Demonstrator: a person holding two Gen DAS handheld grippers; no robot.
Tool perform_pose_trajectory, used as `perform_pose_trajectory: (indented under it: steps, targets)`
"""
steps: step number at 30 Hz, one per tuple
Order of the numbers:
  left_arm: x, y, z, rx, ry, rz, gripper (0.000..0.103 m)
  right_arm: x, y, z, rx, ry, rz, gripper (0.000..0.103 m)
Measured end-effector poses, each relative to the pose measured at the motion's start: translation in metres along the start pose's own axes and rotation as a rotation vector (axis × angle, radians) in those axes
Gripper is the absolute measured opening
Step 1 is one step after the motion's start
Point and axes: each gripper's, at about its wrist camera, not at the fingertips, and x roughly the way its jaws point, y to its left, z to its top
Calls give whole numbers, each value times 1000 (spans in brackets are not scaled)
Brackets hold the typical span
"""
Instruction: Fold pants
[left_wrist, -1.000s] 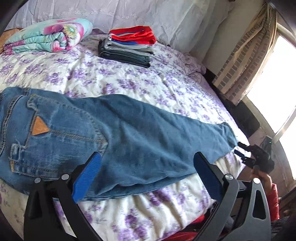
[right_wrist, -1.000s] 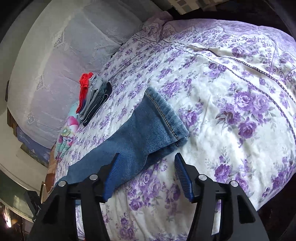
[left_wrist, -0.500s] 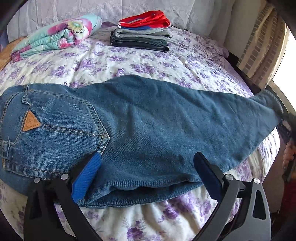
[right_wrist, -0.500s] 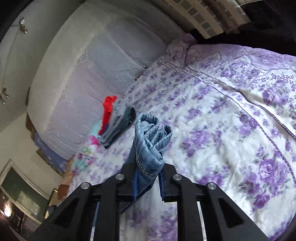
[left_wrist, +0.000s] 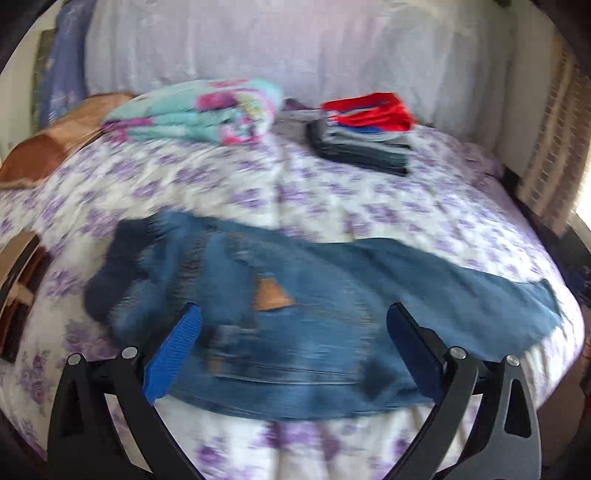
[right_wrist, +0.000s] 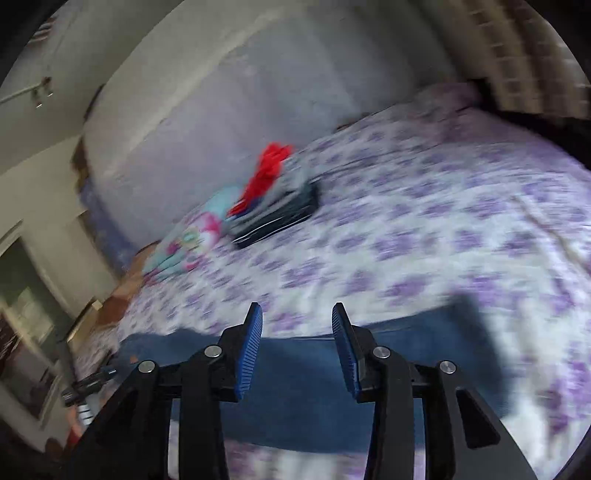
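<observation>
Denim pants (left_wrist: 332, 325) lie under both empty tools, the right tool (right_wrist: 297, 350) opening.

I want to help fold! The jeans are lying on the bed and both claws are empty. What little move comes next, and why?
Probably lower the left claw onto the waist end of the jeans and pinch it. Its jaws stand wide with nothing between them, right over the denim. The right claw is opening, empty, above the leg, so the jeans lie long and unfolded.
</observation>
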Motion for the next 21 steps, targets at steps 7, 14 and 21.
perform_pose_trajectory:
  steps: [7, 14, 21]
  targets:
    - [17, -14, -35, 192, -53, 97, 98, 186, 140, -17, -209, 377, 271, 40]
    - [5, 5, -34, 128, -80, -19, 98, 250, 158, -24, -321, 488, 203, 36]
    - [8, 7, -32, 116, -86, -41, 98, 226, 190, -67, -518, 521, 199, 22]
